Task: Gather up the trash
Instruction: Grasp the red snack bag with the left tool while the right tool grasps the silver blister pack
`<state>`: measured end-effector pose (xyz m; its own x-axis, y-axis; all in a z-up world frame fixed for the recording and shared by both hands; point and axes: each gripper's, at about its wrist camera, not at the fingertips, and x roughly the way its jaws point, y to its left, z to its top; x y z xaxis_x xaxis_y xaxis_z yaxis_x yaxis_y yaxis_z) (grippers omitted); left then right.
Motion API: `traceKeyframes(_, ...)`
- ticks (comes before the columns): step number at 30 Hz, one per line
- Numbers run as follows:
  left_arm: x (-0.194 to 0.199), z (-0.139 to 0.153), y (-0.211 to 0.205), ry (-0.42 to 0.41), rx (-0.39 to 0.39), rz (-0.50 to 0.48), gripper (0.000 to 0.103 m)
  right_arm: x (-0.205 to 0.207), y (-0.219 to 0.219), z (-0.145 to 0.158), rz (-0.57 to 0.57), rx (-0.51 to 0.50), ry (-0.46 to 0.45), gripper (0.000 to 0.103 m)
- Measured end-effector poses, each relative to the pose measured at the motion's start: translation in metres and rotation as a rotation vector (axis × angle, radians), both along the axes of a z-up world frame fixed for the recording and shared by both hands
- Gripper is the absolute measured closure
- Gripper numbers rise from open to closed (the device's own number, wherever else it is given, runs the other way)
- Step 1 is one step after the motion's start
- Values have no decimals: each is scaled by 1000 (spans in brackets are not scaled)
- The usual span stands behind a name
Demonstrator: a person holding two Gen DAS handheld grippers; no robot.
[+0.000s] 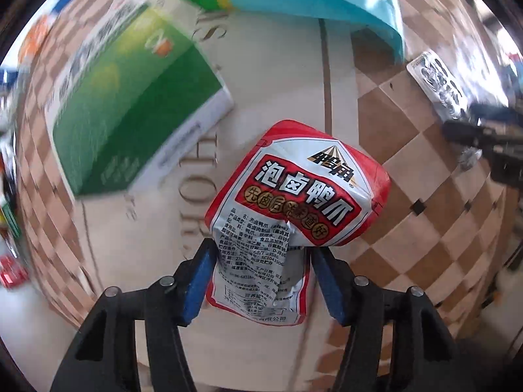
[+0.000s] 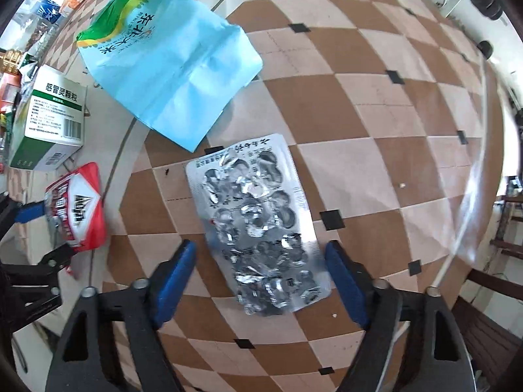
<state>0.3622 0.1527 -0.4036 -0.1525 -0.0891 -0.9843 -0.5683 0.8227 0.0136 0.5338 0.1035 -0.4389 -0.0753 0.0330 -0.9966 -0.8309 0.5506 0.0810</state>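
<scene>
Left wrist view: left gripper (image 1: 261, 271) clamped on red snack wrapper (image 1: 294, 196), frame centre, long axis running up-right. Right wrist view: right gripper (image 2: 261, 274) jaws apart, straddling foil blister pack (image 2: 258, 225), untouched, centre, long axis near-vertical.

surface: brown-and-cream checkered tabletop (image 2: 376, 104) | light: bright daylight

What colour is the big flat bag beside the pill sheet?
Light blue bag, green and yellow at one end; clearest in right wrist view.
</scene>
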Motion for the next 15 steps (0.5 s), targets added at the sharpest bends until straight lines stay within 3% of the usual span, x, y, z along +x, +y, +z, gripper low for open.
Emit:
traceKeyframes(4, -17, 2, -13, -3, -91, 229, 46, 1, -13, 4, -38, 17, 29, 49)
traceKeyframes(7, -18, 0, -28, -11, -87, 238, 44, 2, -25, -4, -73, -17, 120, 53)
traceKeyframes(9, -15, -2, -34, -9, -65, 211, 42, 3, -29, -7, -87, -19, 134, 53)
traceKeyframes(11, -13, -9, -35, -7, -70, 211, 43, 6, -28, -9, -113, -6, 162, 46)
traceKeyframes(13, -12, -8, -37, -12, -58, 220, 43, 10, -22, -13, -128, -2, 190, 26)
traceKeyframes(15, -16, -5, -38, -12, -33, 235, 51, 3, -12, -15, -104, -17, 139, 21)
